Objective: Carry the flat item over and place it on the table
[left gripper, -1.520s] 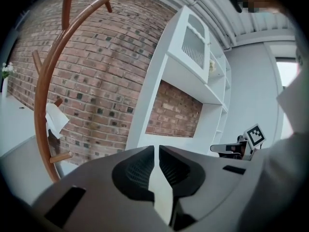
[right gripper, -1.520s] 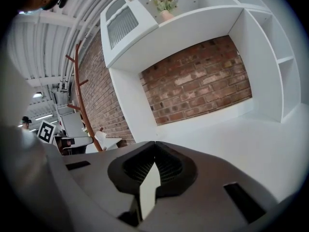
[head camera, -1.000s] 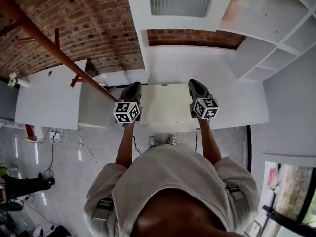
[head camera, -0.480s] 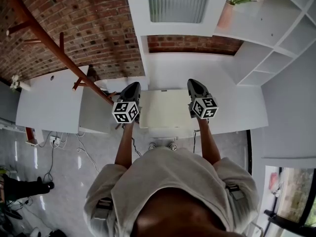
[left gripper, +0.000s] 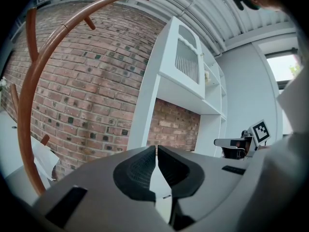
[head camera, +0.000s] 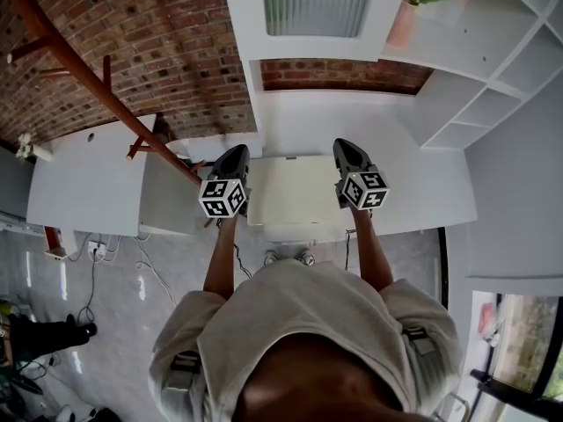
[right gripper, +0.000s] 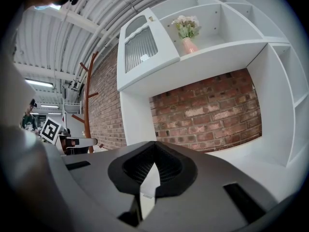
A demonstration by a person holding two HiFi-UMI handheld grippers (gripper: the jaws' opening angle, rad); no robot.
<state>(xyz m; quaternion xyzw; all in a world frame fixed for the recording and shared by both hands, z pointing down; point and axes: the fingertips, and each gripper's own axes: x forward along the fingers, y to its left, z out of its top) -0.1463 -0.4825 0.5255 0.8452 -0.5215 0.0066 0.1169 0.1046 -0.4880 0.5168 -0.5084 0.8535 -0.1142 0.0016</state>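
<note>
The flat item (head camera: 295,192), a cream rectangular board, hangs level between my two grippers above the front of the white table (head camera: 422,192). My left gripper (head camera: 237,153) is shut on its left edge and my right gripper (head camera: 346,146) on its right edge. A pale sliver of the flat item (left gripper: 157,180) shows pinched between the closed jaws in the left gripper view. The flat item (right gripper: 148,178) appears the same way in the right gripper view. Both grippers point toward the brick wall at the back.
A brown wooden coat rack (head camera: 97,86) leans at the left beside a second white desk (head camera: 88,174). White shelving with a pink vase of flowers (head camera: 409,16) and a cabinet (head camera: 317,7) rise behind the table. The person's shoes (head camera: 286,256) stand at the table's front edge.
The board and both grippers have shifted slightly toward the wall, a little further over the table. Both grips are unchanged.
</note>
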